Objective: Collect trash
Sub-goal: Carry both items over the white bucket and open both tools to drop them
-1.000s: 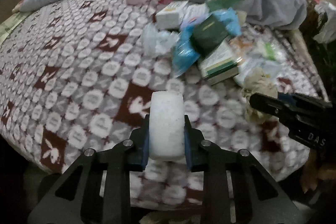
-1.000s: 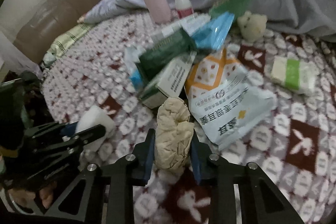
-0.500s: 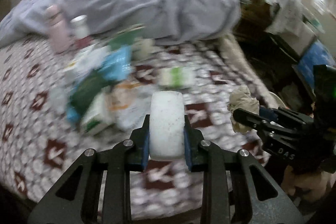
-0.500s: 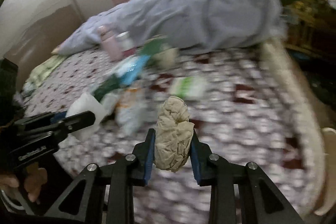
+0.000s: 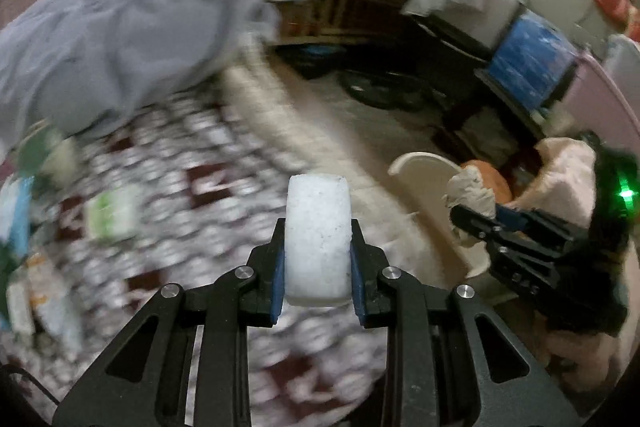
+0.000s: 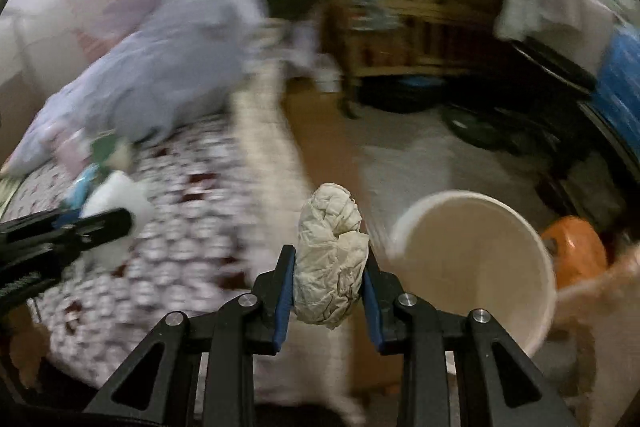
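Trash in both tongs, bin in sight

Bed (image 5: 168, 195) with its patterned blanket takes the left of both views, blurred; grey quilt (image 5: 120, 27) heaped at its far end. Landmark: cream bin (image 6: 472, 259) on the floor just off the bed's edge, mouth open and tilted toward the right camera, looking empty as far as can be seen. Beyond the bin, cluttered furniture, too smeared to name.

Right gripper (image 6: 330, 291) pinches a crumpled tissue wad (image 6: 332, 263), just left of the bin rim, not yet over the mouth. Left gripper (image 5: 318, 279) is clamped on a white foam block (image 5: 318, 243), farther from the bin, over the bed's edge.

Handling, as judged: the wad is soft and near weightless, squashes under the pads, and may cling to them on release; hold at its thick middle as now. The block looks light and slightly springy, with flat sides that suit the pads; held across the narrow width.

Views: only the right camera looks into the bin's mouth; the left camera sees just a part of its rim (image 5: 424, 163) behind the right gripper. Left camera alone shows leftover wrappers (image 5: 108, 215) on the bed, far from the bin.
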Available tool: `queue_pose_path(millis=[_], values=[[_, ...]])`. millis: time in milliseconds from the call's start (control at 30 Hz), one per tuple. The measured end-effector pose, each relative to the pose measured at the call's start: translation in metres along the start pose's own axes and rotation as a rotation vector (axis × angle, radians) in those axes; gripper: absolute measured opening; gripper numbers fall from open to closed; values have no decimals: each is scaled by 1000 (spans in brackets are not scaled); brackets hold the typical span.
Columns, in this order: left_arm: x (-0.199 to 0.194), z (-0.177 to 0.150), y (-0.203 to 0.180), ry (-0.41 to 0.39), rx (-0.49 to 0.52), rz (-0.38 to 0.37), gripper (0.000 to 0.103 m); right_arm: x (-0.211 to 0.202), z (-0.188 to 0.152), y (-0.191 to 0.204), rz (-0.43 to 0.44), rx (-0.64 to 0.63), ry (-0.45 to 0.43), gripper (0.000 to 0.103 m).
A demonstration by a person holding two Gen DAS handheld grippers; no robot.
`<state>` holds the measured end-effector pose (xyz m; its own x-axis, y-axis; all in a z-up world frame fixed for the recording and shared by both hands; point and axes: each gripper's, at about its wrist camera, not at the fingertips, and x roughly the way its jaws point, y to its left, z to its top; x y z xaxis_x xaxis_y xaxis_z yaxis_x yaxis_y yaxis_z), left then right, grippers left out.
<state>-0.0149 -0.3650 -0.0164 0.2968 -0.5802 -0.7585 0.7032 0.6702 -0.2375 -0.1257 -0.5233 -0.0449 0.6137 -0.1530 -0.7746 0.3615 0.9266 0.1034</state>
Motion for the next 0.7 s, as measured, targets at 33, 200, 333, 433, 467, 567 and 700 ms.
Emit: queue_pose_path(millis=[33, 200, 333, 433, 467, 567, 700], values=[[7, 5, -9, 7, 9, -16, 25, 2, -1, -18, -22, 31, 7, 29], [44, 24, -58, 42, 50, -95, 25, 8, -9, -93, -108, 168, 44, 29], [68, 35, -85, 54, 60, -154, 26, 15, -14, -128, -133, 232, 72, 29], [83, 42, -102, 59, 72, -191, 27, 20, -15, -144, -133, 266, 72, 31], [87, 45, -107, 56, 75, -199, 28, 24, -15, -145, -128, 278, 69, 35], [99, 51, -112, 70, 50, -242, 58, 21, -16, -153, -105, 326, 37, 62], [98, 50, -107, 65, 31, -248, 63, 12, -25, -149, -99, 358, 12, 78]])
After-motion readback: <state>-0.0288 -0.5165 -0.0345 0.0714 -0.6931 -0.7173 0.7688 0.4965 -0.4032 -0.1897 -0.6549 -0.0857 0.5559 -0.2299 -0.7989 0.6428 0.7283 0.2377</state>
